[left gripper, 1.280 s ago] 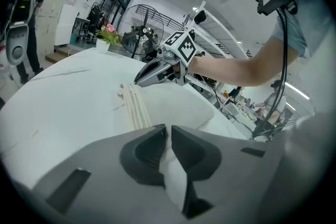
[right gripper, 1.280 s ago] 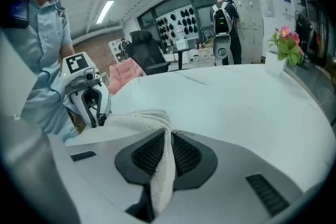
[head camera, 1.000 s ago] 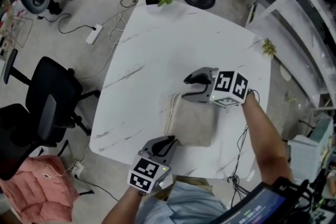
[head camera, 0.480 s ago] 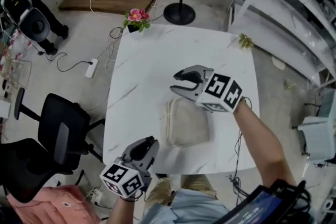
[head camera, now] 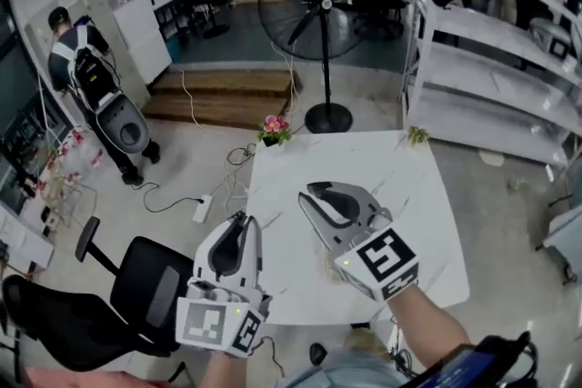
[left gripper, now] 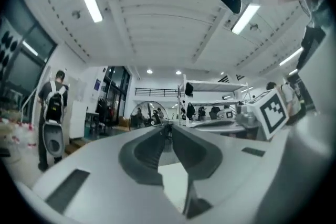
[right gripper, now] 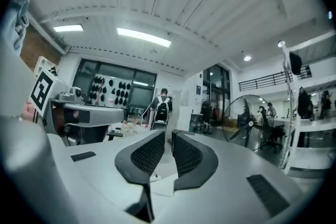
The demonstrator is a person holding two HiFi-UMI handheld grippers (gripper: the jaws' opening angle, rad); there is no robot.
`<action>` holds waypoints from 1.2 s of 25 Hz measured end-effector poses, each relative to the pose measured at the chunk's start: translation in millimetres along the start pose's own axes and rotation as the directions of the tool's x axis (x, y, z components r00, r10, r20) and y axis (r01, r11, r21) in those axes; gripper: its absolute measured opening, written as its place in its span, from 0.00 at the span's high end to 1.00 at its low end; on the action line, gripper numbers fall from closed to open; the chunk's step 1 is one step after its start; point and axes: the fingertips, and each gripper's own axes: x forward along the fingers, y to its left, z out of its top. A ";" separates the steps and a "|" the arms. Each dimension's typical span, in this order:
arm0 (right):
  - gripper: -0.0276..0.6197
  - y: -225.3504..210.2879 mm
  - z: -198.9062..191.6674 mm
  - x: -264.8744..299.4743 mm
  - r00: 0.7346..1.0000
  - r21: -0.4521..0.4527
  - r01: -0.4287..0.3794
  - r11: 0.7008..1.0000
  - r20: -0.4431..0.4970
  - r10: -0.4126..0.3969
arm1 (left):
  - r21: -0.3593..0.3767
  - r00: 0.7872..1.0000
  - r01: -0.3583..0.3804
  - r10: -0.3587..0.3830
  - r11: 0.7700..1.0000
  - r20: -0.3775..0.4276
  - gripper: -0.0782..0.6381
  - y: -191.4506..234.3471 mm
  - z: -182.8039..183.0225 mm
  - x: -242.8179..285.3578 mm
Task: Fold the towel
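Both grippers are high over the white table [head camera: 414, 195], pointing level into the room, neither on cloth.

Left gripper [head camera: 240, 220]: jaws almost together, closing, nothing between them. Right gripper [head camera: 307, 194]: slim gap, closing, also empty.

Towel [head camera: 329, 265]: mostly hidden behind the right gripper. The beige sliver at its 7 o'clock is probably it, lying toward the table's 6 o'clock edge. Fold state can't be judged.

If another fold is due:
- spread both jaws before descending and come in low
- pinch the two corners of one edge and carry them across together
- land the edges flush and release only once flat
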 end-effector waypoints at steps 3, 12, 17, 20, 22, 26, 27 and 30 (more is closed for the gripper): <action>0.92 21.0 20.7 -21.7 0.996 -0.011 0.063 0.998 0.058 -0.062 | 0.060 0.996 -0.063 0.059 0.996 0.071 0.82 -1.2 24.4 -24.2; 0.93 52.2 19.0 -44.6 0.990 -0.039 0.125 0.991 0.067 -0.122 | 0.091 0.991 -0.122 0.117 0.988 0.062 0.86 -2.8 31.7 -48.9; 0.94 54.7 20.0 -50.0 0.985 -0.059 0.161 0.985 0.079 -0.156 | 0.088 0.993 -0.106 0.101 0.990 0.060 0.86 -4.1 30.3 -48.3; 0.94 53.1 22.1 -51.6 0.983 -0.059 0.170 0.984 0.086 -0.165 | 0.089 0.994 -0.099 0.094 0.991 0.062 0.87 -6.2 32.3 -45.6; 0.94 51.3 23.2 -52.6 0.981 -0.060 0.176 0.983 0.089 -0.170 | 0.093 0.994 -0.095 0.089 0.991 0.066 0.87 -7.6 35.0 -43.6; 0.94 49.2 26.8 -54.0 0.978 -0.056 0.186 0.981 0.103 -0.180 | 0.102 0.994 -0.089 0.082 0.991 0.073 0.87 -8.8 39.8 -40.8; 0.94 49.1 28.1 -53.9 0.978 -0.059 0.186 0.981 0.107 -0.179 | 0.104 0.994 -0.086 0.078 0.991 0.074 0.87 -9.2 40.4 -40.0; 0.94 48.4 32.1 -52.8 0.978 -0.066 0.186 0.980 0.108 -0.178 | 0.104 0.995 -0.076 0.069 0.992 0.068 0.87 -10.3 40.7 -36.5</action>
